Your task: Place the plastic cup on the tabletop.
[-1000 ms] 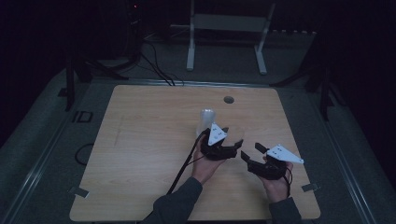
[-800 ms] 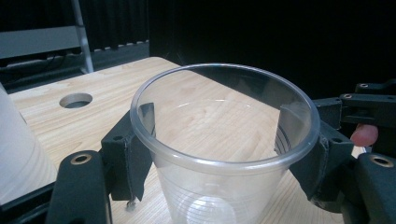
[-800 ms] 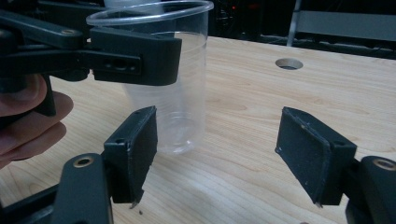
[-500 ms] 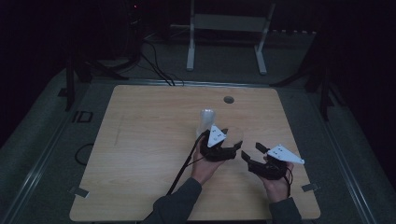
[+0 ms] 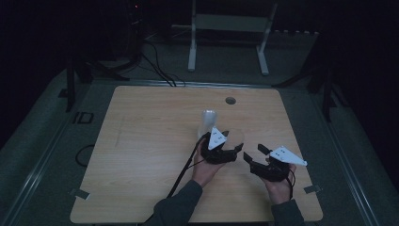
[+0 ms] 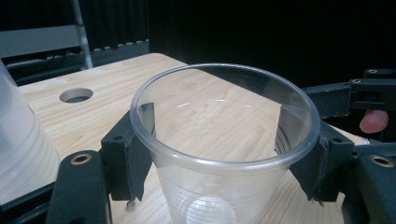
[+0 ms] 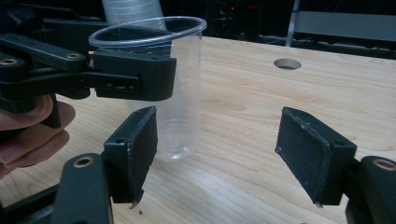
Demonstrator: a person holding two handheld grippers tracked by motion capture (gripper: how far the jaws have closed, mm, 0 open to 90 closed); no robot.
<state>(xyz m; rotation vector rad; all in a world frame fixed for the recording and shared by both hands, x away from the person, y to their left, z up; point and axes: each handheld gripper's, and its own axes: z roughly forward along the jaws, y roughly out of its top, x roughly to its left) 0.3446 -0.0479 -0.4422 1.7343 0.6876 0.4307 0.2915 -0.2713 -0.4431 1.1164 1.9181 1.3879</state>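
Holding a clear, ribbed plastic cup (image 6: 224, 154) upright on the light wooden table (image 5: 141, 155), our left tool (image 5: 225, 149) grips it just under the rim, a pad on each side. We judge the cup already separated from the whitish stack of plastic cups (image 5: 207, 121) standing just behind it; what is left is to place it or hand it on. Our right tool (image 7: 229, 158) waits nearby, jaws wide apart and gripping nothing. The held cup is empty; the stack's inside is hidden.
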